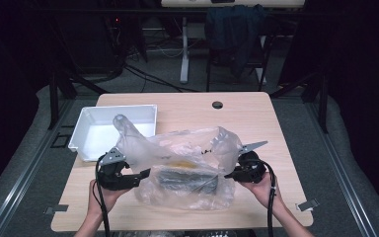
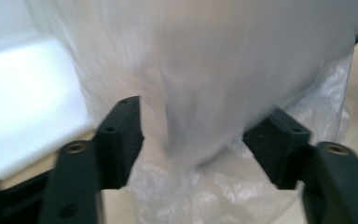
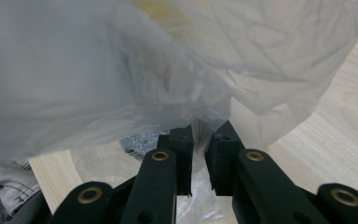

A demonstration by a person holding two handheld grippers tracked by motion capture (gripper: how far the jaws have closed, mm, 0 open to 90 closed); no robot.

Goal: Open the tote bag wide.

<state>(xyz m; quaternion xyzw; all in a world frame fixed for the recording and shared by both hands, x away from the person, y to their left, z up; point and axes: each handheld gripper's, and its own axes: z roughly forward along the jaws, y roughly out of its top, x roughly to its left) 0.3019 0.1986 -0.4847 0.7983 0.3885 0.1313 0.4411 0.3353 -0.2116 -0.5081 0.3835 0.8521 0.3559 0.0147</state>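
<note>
- A clear plastic bag [image 1: 187, 168] is seen lying on the counter [image 1: 256, 118], stretched between the two grippers.
- The left gripper [image 1: 145, 174] is held at the bag's left edge; in the left gripper view its jaws are seen standing apart, with a blurred fold of the bag [image 2: 205, 93] hanging in the gap between them.
- That fold is not pressed by either pad, so the left gripper is read as open and nothing is held by it.
- The right gripper [image 1: 228, 175] is placed at the bag's right edge, its jaws brought almost together.
- In the right gripper view a thin pinch of the bag [image 3: 242, 60] is seen clamped between the pads, and the film rises and spreads out ahead of the jaws.
- A dark item [image 1: 185, 178] is seen inside the bag, between the two grippers; what it is cannot be told.
- A yellowish patch is also seen through the film, just beyond the dark item.
- A white bin [image 1: 91, 133] stands on the counter beyond the left gripper, touched or overlapped by a raised corner of the bag; which of the two cannot be told.
- Patterned cloth [image 3: 4, 186] is glimpsed at the lower left of the right gripper view, beside the jaws.
</note>
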